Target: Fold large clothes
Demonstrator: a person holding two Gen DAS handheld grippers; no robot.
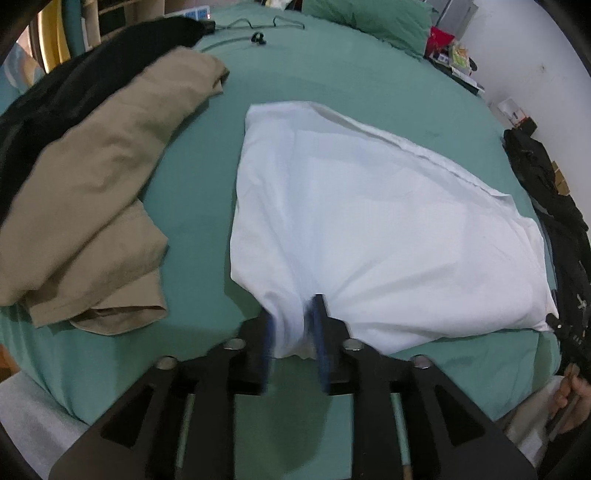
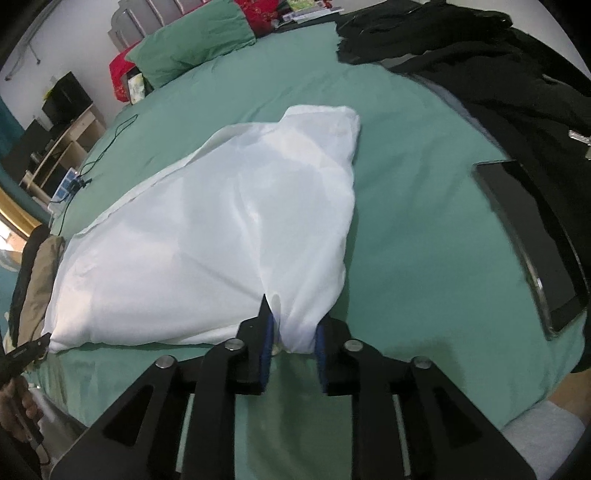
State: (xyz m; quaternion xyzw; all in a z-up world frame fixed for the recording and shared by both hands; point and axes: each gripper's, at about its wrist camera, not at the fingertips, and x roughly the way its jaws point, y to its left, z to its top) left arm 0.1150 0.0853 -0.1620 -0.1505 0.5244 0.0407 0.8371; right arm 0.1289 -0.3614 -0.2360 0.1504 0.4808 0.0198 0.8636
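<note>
A large white garment lies spread on the green bed sheet, partly lifted at its near edge. My left gripper is shut on the garment's near left corner, cloth bunched between its blue pads. My right gripper is shut on the near right corner of the same white garment. The right gripper's tip shows at the right edge of the left wrist view, and the left gripper's tip at the left edge of the right wrist view.
A tan garment and a black garment lie left of the white one. Black clothes and a dark tablet lie to its right. A green pillow, a hanger and a cable lie at the far end.
</note>
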